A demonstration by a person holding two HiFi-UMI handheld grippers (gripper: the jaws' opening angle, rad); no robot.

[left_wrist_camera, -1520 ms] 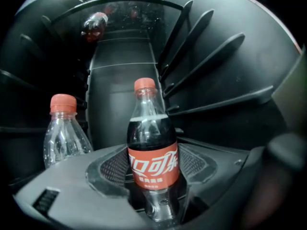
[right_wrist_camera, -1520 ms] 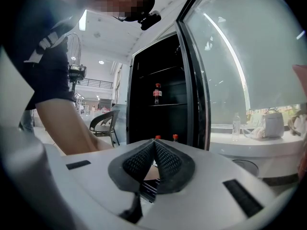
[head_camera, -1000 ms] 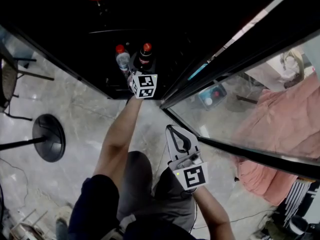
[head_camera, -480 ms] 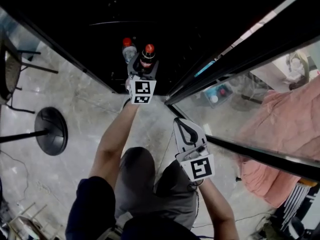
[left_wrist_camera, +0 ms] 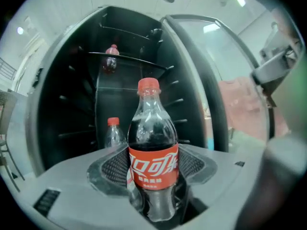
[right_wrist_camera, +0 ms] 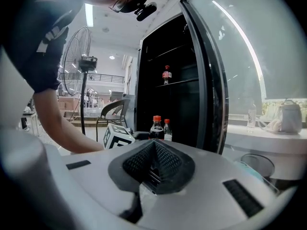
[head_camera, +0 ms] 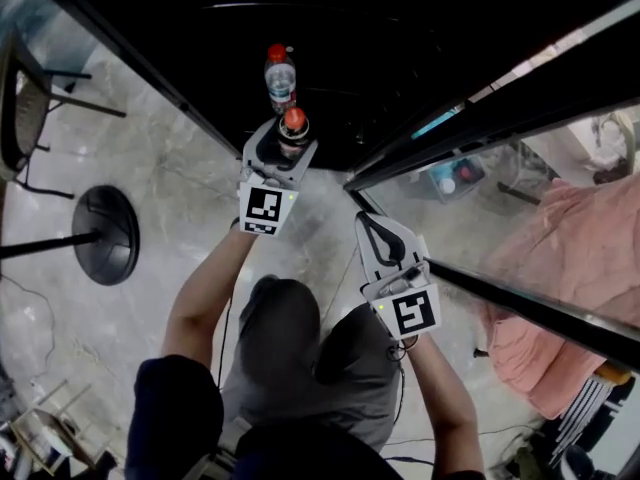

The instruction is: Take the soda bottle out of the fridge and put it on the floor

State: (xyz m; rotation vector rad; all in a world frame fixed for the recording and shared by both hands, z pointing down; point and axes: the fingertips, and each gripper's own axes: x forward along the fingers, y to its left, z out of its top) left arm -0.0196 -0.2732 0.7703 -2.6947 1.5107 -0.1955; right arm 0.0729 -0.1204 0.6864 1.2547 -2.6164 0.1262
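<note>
Claws: two, one in each of my hands.
Left claw (head_camera: 288,138): spread round the soda bottle (left_wrist_camera: 152,147) and pinching it, a pad on either side at the red label.
Right claw (head_camera: 370,230): pressed together with nothing between the pads, held low near my knee, just beside the bottom edge of the glass door (head_camera: 520,218).
Bottles: three, all with red caps.
Soda bottle: upright in my left claw, dark drink to the shoulder. From the head view its cap lies right at the front edge of the open fridge (head_camera: 400,48), over the line where the dark inside meets the floor (head_camera: 160,178).
Clear bottle (head_camera: 280,76): one, smaller, standing low in the fridge just behind the soda bottle.
Shelf bottle (left_wrist_camera: 111,59): one, alone on an upper shelf, with a dark drink and a red label.
Fridge contents: the clear bottle and the shelf bottle; the other shelves show only as dark lines.
Hidden: the foot of the soda bottle sits below my left claw, so I cannot tell whether it rests on anything.
Hard to make out: the fridge's depths are black in the head view, and the shelf bottle's label is too small to read.
Cut off: the chair (head_camera: 25,118) at the left edge and the pink cloth (head_camera: 570,298) behind the glass.
Round black base (head_camera: 105,248): one, on the floor to my left.
</note>
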